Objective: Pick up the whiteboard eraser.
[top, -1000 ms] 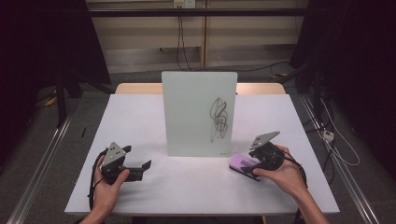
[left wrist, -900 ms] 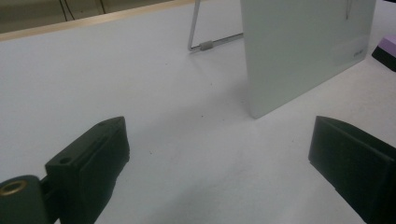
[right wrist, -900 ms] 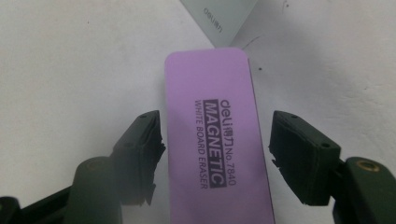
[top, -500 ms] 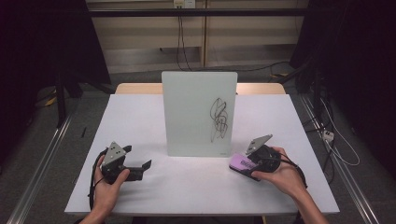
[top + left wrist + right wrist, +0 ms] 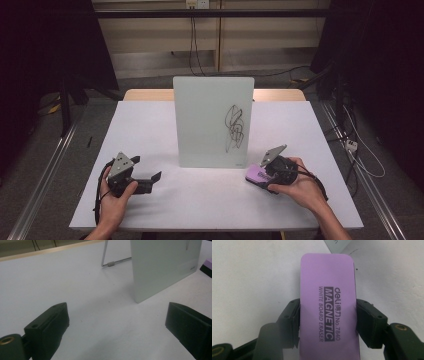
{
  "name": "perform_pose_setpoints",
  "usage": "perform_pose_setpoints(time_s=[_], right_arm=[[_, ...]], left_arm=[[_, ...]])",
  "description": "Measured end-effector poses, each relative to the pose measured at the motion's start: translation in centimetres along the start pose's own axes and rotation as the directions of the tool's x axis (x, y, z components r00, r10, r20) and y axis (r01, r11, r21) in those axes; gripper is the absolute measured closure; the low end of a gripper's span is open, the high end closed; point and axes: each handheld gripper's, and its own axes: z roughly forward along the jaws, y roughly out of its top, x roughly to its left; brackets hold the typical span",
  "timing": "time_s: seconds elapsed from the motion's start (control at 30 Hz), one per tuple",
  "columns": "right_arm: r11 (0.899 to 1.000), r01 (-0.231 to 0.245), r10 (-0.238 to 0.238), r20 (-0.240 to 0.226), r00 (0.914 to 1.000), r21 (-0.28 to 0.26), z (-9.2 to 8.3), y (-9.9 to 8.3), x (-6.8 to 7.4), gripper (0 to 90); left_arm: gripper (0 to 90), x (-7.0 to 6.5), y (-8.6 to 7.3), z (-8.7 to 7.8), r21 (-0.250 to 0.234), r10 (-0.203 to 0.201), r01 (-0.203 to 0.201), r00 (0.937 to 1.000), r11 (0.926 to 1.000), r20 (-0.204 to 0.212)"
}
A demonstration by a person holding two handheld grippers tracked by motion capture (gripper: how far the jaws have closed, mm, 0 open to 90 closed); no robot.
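Moved: since a second ago the right gripper [image 5: 261, 173] has slid a little nearer the whiteboard [image 5: 213, 121] along the surface [image 5: 150, 120], and its fingers have just been closing — the purple eraser [image 5: 328, 307] sits between them.
Right gripper: its fingers [image 5: 291, 320] now press on both long sides of the eraser, gripping it across its width; the person's right hand [image 5: 300, 187] wraps the gripper body just right of the whiteboard's lower right corner.
Eraser: low on the surface, just beside the whiteboard's lower right corner [image 5: 257, 174]; purple face up, printed "MAGNETIC WHITE BOARD ERASER"; its far end points at the board's bottom edge, near it but apart.
Whiteboard: upright in the middle of the surface on a wire stand [image 5: 110, 261] behind it; a black scribble [image 5: 234, 127] marks the right half of its face.
Left gripper: well to the left of the whiteboard and nearer the person [image 5: 145, 184], held by the left hand [image 5: 114, 200]; its fingers [image 5: 51, 325] stand wide apart with only bare surface between them — open, holding nothing. They aim toward the whiteboard's lower left corner.
Surface: white, with the whiteboard at its centre and a wooden edge [image 5: 150, 94] showing behind it.
Cables: one trails from each gripper; the left one [image 5: 100, 185] loops beside the left hand, on the side away from the whiteboard.
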Motion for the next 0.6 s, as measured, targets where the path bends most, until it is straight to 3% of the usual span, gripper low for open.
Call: perform_pose_setpoints(time_s=[0.27, 0.4, 0.6], right_arm=[[0.999, -0.043, 0.043, -0.014, 0.999, -0.015, -0.15, -0.22, -0.31, 41.5], [0.994, -0.092, 0.09, -0.038, 0.9953, -0.057, -0.4, -0.43, -0.61, 41.5], [0.988, -0.125, 0.123, -0.031, 0.992, -0.095, -0.77, -0.55, -0.7, 41.6]], left_arm=[[5.1, 0.12, -0.05, -0.01, 0.004, 0.003, -0.003, 1.0, 1.0, 0.007], [5.0, 0.18, -0.07, 0.03, 0.007, 0.004, -0.004, 1.0, 1.0, 0.004], [5.0, 0.15, -0.07, -0.01, 0.007, 0.011, -0.011, 0.9999, 0.9999, 0.003]])
